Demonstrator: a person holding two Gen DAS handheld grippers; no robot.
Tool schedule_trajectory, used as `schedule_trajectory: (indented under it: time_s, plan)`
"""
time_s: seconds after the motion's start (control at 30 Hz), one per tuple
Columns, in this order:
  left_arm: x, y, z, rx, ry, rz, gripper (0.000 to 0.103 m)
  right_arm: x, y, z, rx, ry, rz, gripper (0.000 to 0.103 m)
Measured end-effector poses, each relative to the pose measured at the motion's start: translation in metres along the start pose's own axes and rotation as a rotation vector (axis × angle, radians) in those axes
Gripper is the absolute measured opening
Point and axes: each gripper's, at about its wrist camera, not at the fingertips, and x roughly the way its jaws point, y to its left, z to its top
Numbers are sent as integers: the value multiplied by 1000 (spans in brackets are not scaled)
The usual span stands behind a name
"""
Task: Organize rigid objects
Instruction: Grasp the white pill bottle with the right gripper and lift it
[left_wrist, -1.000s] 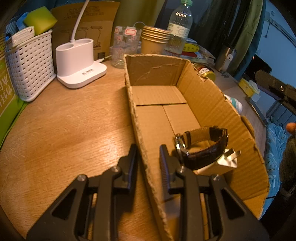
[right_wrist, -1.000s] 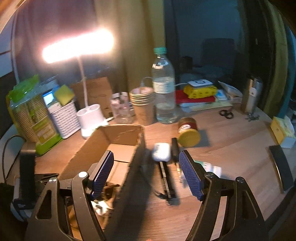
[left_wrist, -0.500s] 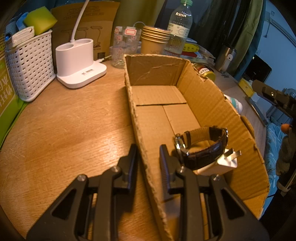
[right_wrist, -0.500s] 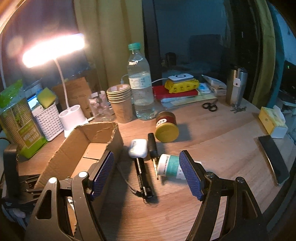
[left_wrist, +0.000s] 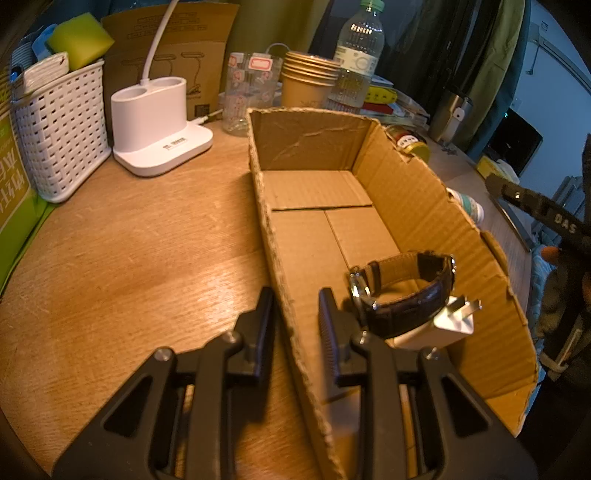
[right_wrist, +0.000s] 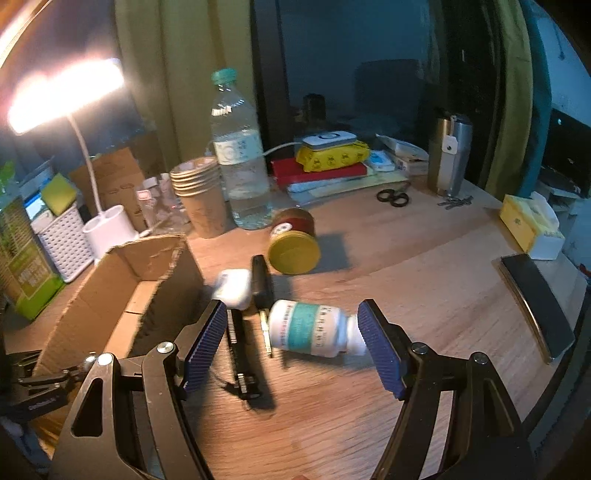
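Right hand-held gripper (right_wrist: 291, 343) wide open over labelled bottle (right_wrist: 314, 328).

Beside your brown cardboard box (right_wrist: 122, 280) lie a white bottle (right_wrist: 314, 328) with a teal label and a yellow-lidded jar (right_wrist: 293, 242); inside it, a dark brown watch (left_wrist: 402, 295) and white plug (left_wrist: 443, 325).

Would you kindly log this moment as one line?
left tongs: clamped on cardboard box wall | right tongs: open around pill bottle | in box: watch, charger plug
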Motion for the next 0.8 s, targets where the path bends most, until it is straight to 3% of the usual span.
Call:
schedule_trajectory:
  time_s: [0.23,0.47,0.8]
  plan:
    - [0,0,0,0,0,0,26,30,-18,-1,-2,54,-10,76]
    - [0,0,0,0,0,0,26,47,-26,1,-10,74,34,77]
    - [0,0,0,0,0,0,26,47,-16,-21,-27,174,67,78]
